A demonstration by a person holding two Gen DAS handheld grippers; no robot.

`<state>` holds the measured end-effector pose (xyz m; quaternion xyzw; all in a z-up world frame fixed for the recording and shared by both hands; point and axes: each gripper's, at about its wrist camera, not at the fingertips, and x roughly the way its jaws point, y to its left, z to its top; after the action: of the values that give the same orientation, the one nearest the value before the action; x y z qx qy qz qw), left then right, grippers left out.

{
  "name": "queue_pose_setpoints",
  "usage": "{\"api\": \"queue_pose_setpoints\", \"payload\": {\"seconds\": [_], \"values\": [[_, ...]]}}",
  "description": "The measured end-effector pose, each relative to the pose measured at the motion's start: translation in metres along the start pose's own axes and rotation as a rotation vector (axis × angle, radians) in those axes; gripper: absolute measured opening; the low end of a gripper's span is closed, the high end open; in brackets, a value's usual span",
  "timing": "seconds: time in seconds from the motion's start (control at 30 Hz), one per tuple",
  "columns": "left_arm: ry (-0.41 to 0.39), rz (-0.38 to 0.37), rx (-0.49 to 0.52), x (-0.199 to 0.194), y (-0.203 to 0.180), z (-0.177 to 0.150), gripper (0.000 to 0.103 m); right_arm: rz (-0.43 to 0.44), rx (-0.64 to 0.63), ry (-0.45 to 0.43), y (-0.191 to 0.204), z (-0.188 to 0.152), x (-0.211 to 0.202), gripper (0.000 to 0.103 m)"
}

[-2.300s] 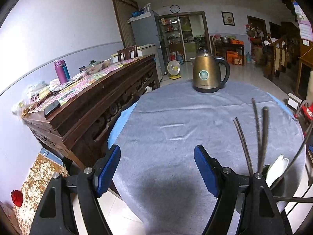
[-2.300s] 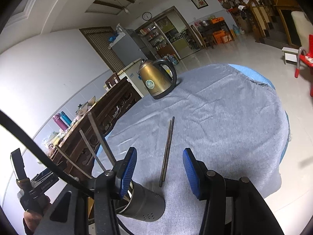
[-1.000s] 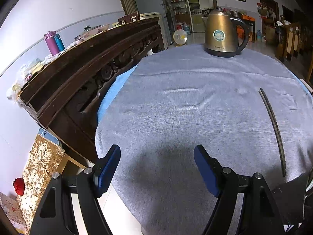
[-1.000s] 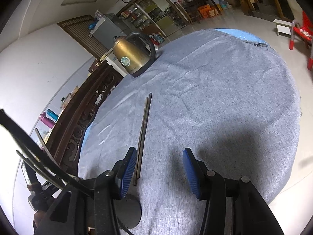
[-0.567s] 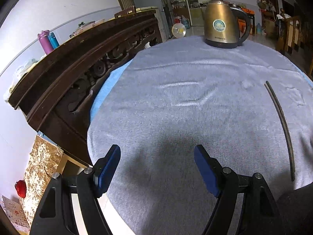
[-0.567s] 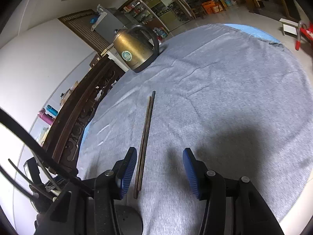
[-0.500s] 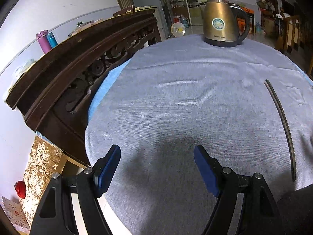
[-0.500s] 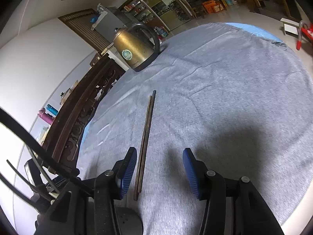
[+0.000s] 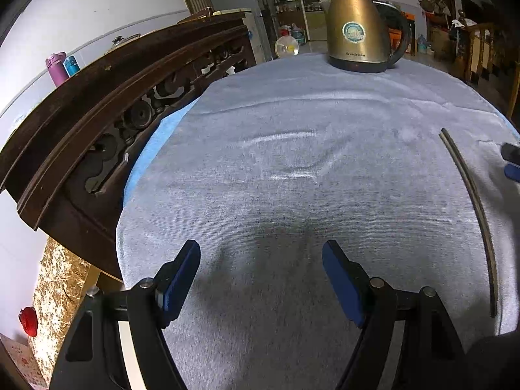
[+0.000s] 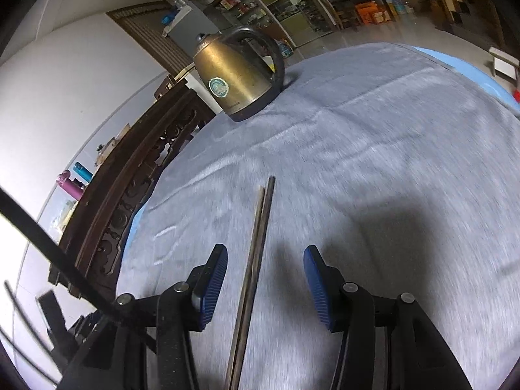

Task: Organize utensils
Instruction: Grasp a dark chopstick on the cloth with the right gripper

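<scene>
Chopsticks (image 10: 256, 256) lie side by side on the grey tablecloth (image 10: 373, 169), running between the spread, empty pads of the right gripper (image 10: 265, 279). Left gripper (image 9: 260, 279) hangs wide apart over bare cloth, pinching nothing.

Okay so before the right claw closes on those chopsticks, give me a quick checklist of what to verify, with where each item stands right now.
1. Chopsticks lie between the right claw fingers: ok, nearer the left-hand finger.
2. Right claw open, pads not touching the sticks: ok.
3. The two sticks lie side by side, so one squeeze could take both: ok.
4. Claw low enough to pinch them off the grey tablecloth: cannot tell, the view is blurred.
5. Left claw open, empty and apart from the sticks: ok.
6. Kettle far from the pick: ok.
</scene>
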<state>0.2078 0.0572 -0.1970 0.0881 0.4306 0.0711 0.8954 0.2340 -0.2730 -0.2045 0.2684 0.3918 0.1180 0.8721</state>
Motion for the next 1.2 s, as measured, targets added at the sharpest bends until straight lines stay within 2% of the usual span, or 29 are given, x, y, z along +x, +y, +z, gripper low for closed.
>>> {"api": "queue_pose_setpoints", "payload": {"seconds": [0.1, 0.23, 0.3, 0.5, 0.6, 0.77, 0.97, 1.1, 1.2], "values": [[-0.003, 0.003, -0.009, 0.003, 0.002, 0.002, 0.078, -0.016, -0.033, 0.012, 0.006, 0.012, 0.021, 0.051], [-0.006, 0.006, -0.010, 0.008, 0.003, 0.005, 0.078, -0.056, -0.059, 0.028, 0.011, 0.027, 0.048, 0.044], [-0.005, 0.003, -0.008, 0.010, 0.003, 0.006, 0.078, -0.078, -0.062, 0.035, 0.011, 0.033, 0.058, 0.036], [0.001, -0.010, -0.004, 0.014, 0.000, 0.007, 0.078, -0.136, -0.046, 0.073, 0.013, 0.053, 0.089, 0.030], [-0.002, -0.014, 0.001, 0.015, -0.001, 0.009, 0.078, -0.182, -0.066, 0.101, 0.018, 0.057, 0.103, 0.020], [-0.039, -0.022, 0.015, 0.012, -0.001, 0.016, 0.078, -0.272, -0.171, 0.116, 0.030, 0.053, 0.104, 0.015], [-0.072, -0.039, 0.035, 0.008, -0.010, 0.024, 0.078, -0.324, -0.178, 0.125, 0.013, 0.053, 0.084, 0.015], [-0.088, -0.125, 0.057, 0.009, -0.024, 0.028, 0.078, -0.294, -0.150, 0.138, -0.002, 0.050, 0.068, 0.015], [-0.097, -0.213, 0.129, 0.011, -0.044, 0.040, 0.078, -0.271, -0.118, 0.152, -0.006, 0.050, 0.061, 0.016]]}}
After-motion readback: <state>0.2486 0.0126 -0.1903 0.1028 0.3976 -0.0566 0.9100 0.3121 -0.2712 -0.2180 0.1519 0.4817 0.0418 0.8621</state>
